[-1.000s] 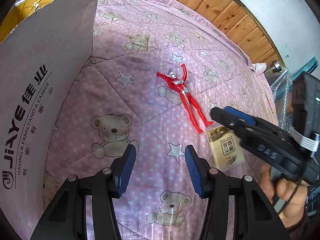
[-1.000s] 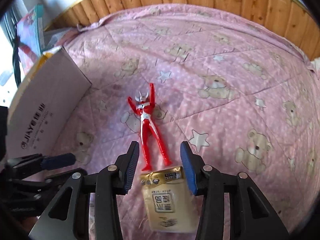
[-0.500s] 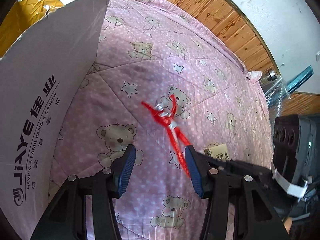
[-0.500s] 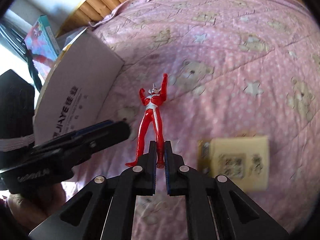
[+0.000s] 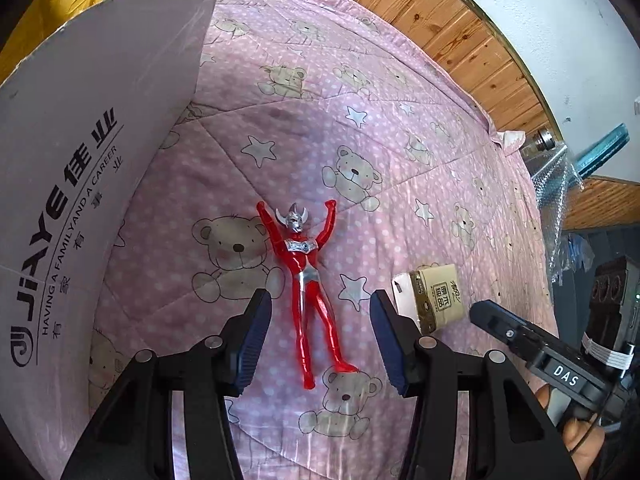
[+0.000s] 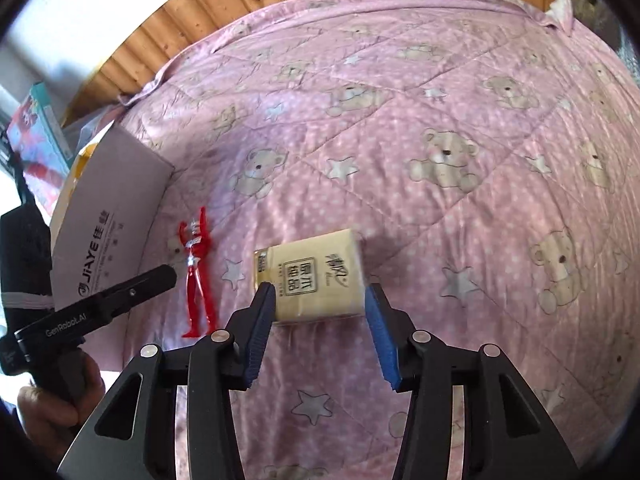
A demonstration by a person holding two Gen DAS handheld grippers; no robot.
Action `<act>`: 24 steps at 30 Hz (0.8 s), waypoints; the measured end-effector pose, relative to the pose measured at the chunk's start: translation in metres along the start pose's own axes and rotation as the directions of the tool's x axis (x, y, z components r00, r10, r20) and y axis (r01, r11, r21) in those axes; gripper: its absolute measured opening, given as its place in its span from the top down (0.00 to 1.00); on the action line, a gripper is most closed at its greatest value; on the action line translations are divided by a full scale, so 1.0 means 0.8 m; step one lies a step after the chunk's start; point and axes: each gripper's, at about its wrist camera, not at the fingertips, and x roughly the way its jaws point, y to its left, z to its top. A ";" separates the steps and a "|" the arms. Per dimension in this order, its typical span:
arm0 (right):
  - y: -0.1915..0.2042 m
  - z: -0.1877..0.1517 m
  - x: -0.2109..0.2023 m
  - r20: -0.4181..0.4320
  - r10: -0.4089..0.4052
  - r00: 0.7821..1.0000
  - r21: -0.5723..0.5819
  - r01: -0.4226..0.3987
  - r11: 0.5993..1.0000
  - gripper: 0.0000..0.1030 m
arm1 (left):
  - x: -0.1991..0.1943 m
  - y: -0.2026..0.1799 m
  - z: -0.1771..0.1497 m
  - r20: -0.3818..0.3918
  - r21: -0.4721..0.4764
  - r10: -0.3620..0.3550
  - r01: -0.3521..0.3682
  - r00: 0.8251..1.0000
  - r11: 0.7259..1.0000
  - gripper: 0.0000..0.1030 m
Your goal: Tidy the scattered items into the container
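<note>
Red figure (image 5: 306, 280) lengthwise between left tongs (image 5: 318, 338), head away.

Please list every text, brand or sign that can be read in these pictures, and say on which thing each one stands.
"JiAYE", "HAVING A FAMILY AND A CAREER", with Chinese characters: cardboard box.
"DAS": right gripper, on its side.
"GenRobot.AI": left gripper, on its side.
Large Chinese characters, small print too blurred to read: tissue pack.
No text: red toy figure.

Black two-finger grippers (image 5: 320, 338) with ribbed blue pads (image 6: 262, 334), silver screws, white lettering "DAS" and "GenRobot.AI", white-banded black handles.
</note>
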 end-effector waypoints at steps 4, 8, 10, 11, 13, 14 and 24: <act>0.027 0.001 0.026 0.065 -0.193 0.979 -0.149 0.200 0.968 0.44 | 0.003 -0.008 -0.004 -0.014 0.026 0.006 -0.005 1.000 1.000 0.49; 0.003 0.013 0.030 0.058 -0.148 0.987 -0.081 0.153 0.985 0.43 | 0.003 -0.002 -0.004 -0.011 0.011 0.012 -0.012 1.000 1.000 0.49; -0.002 0.021 0.033 0.046 -0.171 0.984 -0.103 0.175 0.979 0.38 | 0.004 0.000 -0.002 -0.010 0.002 0.010 -0.010 1.000 1.000 0.49; -0.005 0.025 0.034 0.027 -0.162 0.986 -0.103 0.164 0.981 0.37 | 0.005 0.001 -0.002 -0.011 0.001 0.010 -0.010 1.000 1.000 0.49; -0.015 0.029 0.040 -0.031 -0.104 0.994 -0.056 0.102 0.993 0.37 | 0.008 0.000 -0.002 -0.017 0.001 0.004 -0.004 1.000 1.000 0.49; -0.015 0.029 0.045 -0.055 -0.056 0.997 -0.033 0.054 0.998 0.39 | 0.009 -0.001 -0.002 -0.021 0.003 0.000 0.000 1.000 1.000 0.49; 0.010 -0.078 0.005 -0.107 0.042 0.993 0.040 -0.038 0.998 0.60 | 0.008 0.012 0.009 -0.006 0.001 0.009 -0.009 1.000 1.000 0.49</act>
